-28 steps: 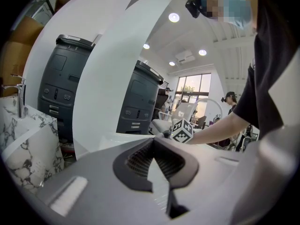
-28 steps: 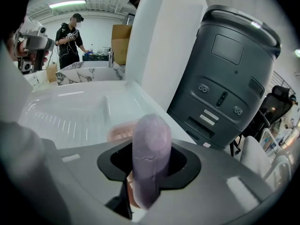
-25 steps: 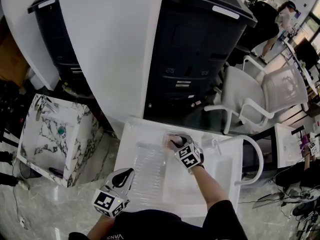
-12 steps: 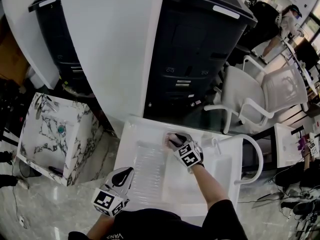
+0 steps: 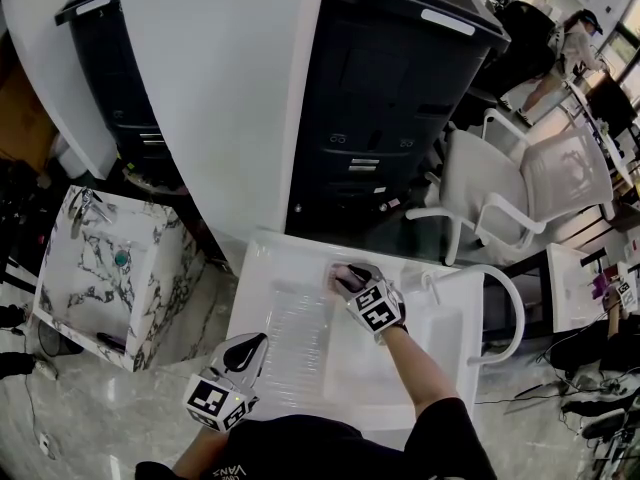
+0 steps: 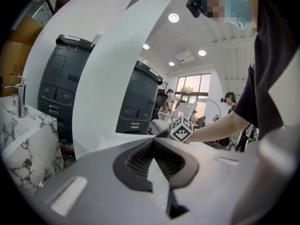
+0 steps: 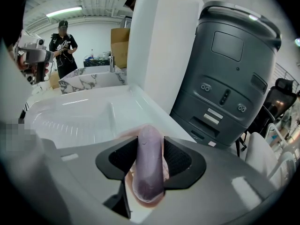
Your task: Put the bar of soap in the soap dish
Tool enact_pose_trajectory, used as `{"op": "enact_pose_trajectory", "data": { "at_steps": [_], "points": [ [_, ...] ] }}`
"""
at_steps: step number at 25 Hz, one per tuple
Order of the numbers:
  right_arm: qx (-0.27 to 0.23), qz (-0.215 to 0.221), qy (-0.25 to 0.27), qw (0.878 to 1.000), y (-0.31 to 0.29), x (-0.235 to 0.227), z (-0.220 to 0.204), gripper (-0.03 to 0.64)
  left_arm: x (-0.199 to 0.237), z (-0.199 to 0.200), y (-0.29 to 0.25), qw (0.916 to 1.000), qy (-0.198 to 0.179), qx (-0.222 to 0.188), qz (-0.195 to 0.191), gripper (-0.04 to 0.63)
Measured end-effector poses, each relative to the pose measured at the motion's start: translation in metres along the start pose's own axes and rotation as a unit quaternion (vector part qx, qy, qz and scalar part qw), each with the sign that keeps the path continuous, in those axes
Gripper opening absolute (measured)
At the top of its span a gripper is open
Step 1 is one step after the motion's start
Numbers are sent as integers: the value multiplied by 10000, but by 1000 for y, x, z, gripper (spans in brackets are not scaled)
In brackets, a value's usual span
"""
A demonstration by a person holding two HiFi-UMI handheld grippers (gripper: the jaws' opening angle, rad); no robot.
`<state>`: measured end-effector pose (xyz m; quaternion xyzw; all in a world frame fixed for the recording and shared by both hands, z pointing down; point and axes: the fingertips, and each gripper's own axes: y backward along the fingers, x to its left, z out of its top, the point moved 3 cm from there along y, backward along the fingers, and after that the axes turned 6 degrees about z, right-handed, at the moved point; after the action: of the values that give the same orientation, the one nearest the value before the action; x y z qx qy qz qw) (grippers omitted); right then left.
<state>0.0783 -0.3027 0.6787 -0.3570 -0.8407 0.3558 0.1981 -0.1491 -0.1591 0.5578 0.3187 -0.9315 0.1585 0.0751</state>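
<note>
Mauve soap bar [image 7: 149, 161] (rounded, edge-on)

An open-plan office with bathroom fittings set up in it. Tall dark grey office machines [image 5: 400, 118] stand at 12 o'clock either side of a curved white partition [image 5: 220, 98]; white mesh swivel chairs [image 5: 560, 183] and a worktop [image 5: 570, 288] fill 3 o'clock; recessed ceiling lights [image 6: 174, 18] and a large window [image 6: 192, 84] show in the left gripper view. A marble-patterned washbasin unit [image 5: 110, 268] stands at 9 o'clock, a white washbasin unit [image 5: 290, 268] at 6 o'clock
</note>
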Motion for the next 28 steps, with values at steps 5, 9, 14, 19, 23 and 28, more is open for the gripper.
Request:
{"op": "enact_pose_trajectory", "data": {
  "at_steps": [5, 9, 14, 19, 23, 28],
  "points": [
    [50, 44, 13, 10000, 0, 6, -3, 153, -1, -1, 0, 10000, 17, 5, -9, 47],
    [51, 43, 49, 10000, 4, 8, 2, 163, -1, -1, 2, 10000, 0, 1, -23, 48],
    [85, 68, 3, 9999, 4, 8, -2, 178, -1, -1, 2, 10000, -3, 1, -31, 46],
    [19, 10, -31, 10000, 7, 6, -1, 188, -3, 0, 3, 10000, -8, -3, -42, 46],
    [43, -42, -80, 9999, 10, 4, -4, 224, -4, -2, 3, 10000, -6, -14, -53, 48],
    [20, -90, -122, 9999, 13, 3, -3, 224, -5, -1, 4, 10000, -1, -17, -33, 48]
  ]
}}
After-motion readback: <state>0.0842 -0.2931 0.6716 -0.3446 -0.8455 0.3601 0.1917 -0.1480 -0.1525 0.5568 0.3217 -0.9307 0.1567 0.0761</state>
